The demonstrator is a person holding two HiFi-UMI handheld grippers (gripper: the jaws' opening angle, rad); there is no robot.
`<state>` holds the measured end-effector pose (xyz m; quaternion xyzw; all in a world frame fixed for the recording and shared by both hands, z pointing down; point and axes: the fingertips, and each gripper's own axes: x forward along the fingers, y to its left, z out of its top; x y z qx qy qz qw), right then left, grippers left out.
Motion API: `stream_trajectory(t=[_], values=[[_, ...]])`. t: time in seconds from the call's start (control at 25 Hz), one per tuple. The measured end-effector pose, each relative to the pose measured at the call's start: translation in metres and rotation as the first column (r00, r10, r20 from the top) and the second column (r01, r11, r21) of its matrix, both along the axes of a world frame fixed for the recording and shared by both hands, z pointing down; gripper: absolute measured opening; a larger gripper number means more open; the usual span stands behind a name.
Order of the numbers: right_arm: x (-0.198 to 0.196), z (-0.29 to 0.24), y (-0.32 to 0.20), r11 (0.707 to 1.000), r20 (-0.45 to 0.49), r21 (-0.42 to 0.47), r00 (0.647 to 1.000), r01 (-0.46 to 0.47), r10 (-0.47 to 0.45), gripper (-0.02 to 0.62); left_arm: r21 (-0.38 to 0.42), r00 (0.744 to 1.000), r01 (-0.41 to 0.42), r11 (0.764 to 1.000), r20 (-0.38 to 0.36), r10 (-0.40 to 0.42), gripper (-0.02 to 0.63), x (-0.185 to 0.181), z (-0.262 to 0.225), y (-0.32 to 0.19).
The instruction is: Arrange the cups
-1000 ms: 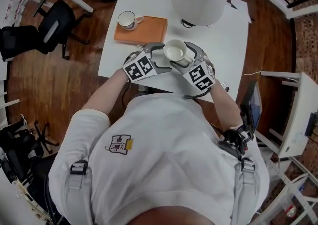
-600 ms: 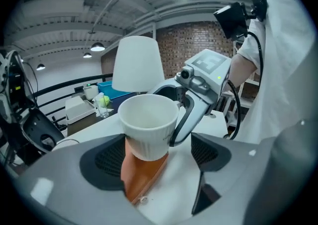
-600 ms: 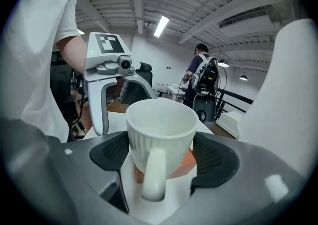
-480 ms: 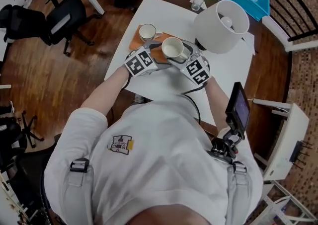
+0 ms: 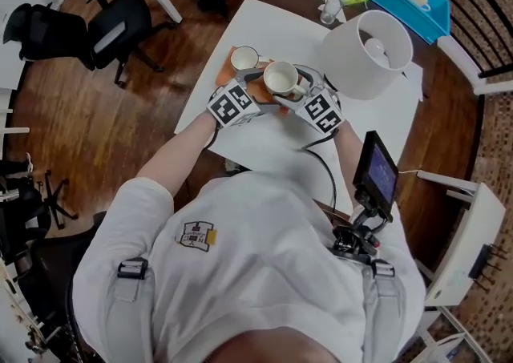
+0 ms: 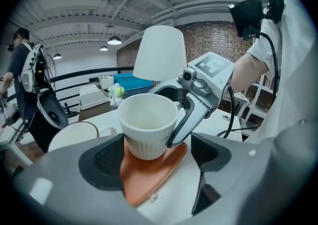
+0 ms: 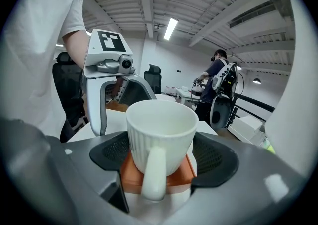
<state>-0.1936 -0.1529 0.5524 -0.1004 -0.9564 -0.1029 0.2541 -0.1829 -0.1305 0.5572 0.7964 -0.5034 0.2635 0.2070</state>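
The right gripper (image 7: 164, 155) is seen pinching a white ribbed cup (image 7: 160, 122) over an orange tray (image 7: 183, 173); the left gripper (image 6: 156, 155) is spread either side of it. A second cup (image 5: 244, 58) is set on the tray's far left

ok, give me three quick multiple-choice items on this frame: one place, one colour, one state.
1. The free cup sits: A in the blue bin; B on the tray; C under the lamp.
2. The tray is: A orange; B green; C black.
3. The held cup, in the right gripper, is: A on its side; B upside down; C upright.

B: the head view shows the tray under it.
A: orange shows in both gripper views.
C: its open mouth faces up.
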Motion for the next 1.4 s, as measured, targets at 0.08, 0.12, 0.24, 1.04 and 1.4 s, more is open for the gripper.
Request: stream_trajectory(t=[0.08,0.12,0.24,1.04,1.4], values=[[-0.005,0.004,-0.001,1.000,0.002,-0.004,1.000,0.012,-0.012,0.400,-0.008,1.000,0.017,1.000,0.002,-0.017,0.405,-0.004,0.003,-0.001],[-0.007,0.005,-0.002,1.000,0.005,-0.008,1.000,0.019,-0.019,0.400,-0.009,1.000,0.026,1.000,0.001,-0.026,0.405,-0.006,0.005,-0.001],[-0.011,0.006,-0.002,0.999,0.019,-0.020,0.999,0.037,-0.037,0.400,-0.001,0.998,0.060,0.998,-0.002,-0.060,0.405,-0.010,0.006,-0.001],[-0.021,0.006,-0.014,0.991,0.112,-0.124,0.992,-0.048,0.062,0.399,-0.001,0.988,0.128,0.992,-0.089,-0.127,0.402,-0.003,0.010,0.005],[-0.022,0.010,-0.016,0.991,0.128,-0.122,0.989,-0.059,0.074,0.402,-0.016,0.988,0.122,0.992,-0.092,-0.123,0.402,0.000,0.018,0.007]])
